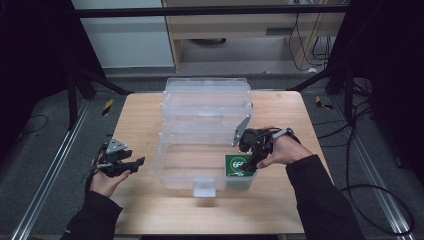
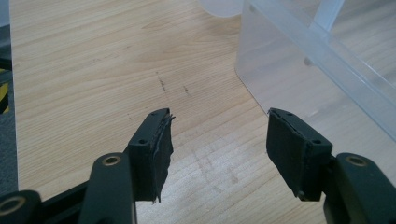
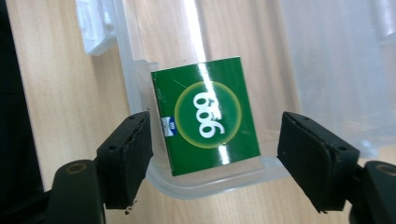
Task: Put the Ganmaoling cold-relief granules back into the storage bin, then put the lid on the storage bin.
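two claws stood spread: our right claw [image 3: 215, 154] over the green box [image 3: 205, 114] in the clear bin [image 1: 172, 177], left claw [image 2: 217, 140] over bare surface [image 2: 93, 70].

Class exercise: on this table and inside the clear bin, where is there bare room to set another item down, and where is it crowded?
Free: the bin floor left of the green box; the table strip between the bin and the left hand-held gripper; the front edge. Crowded: the bin's right front corner, where the right hand-held gripper hovers.

Dim, dark-edged high view; glossy glare close-up.
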The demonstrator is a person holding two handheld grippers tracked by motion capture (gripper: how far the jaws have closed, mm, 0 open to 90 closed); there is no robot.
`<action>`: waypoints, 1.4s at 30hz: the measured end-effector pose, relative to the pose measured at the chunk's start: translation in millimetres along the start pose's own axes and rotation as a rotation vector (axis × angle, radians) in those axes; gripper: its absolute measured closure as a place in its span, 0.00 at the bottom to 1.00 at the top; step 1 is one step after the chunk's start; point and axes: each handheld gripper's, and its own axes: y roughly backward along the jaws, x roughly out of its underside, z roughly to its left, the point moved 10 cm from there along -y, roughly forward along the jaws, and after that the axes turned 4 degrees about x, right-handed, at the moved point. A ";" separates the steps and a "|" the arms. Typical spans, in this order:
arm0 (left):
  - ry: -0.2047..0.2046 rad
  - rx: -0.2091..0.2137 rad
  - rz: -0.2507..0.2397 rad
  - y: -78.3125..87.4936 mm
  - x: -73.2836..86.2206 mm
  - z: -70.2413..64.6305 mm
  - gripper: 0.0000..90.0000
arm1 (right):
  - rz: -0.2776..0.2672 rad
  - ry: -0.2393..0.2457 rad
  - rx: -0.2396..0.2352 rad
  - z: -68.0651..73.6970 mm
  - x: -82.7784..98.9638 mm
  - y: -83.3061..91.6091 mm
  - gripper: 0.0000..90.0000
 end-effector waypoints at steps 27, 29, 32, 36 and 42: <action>0.021 -0.012 -0.057 5.6 -6.6 5.2 0.60 | -0.145 0.001 -0.022 32.9 -31.4 -7.8 0.33; 0.027 -0.010 -0.063 5.2 -6.8 5.9 0.61 | -0.146 -0.005 -0.027 34.8 -33.6 -9.2 0.34; 0.023 -0.020 -0.070 5.7 -7.6 7.6 0.62 | -0.151 -0.004 -0.027 36.3 -36.7 -11.4 0.36; 0.025 -0.030 -0.072 6.6 -8.8 8.5 0.62 | -0.157 -0.016 -0.036 37.3 -40.0 -14.4 0.39; 0.036 -0.049 -0.068 7.7 -8.8 10.8 0.63 | -0.135 -0.005 -0.052 41.6 -41.0 -20.5 0.41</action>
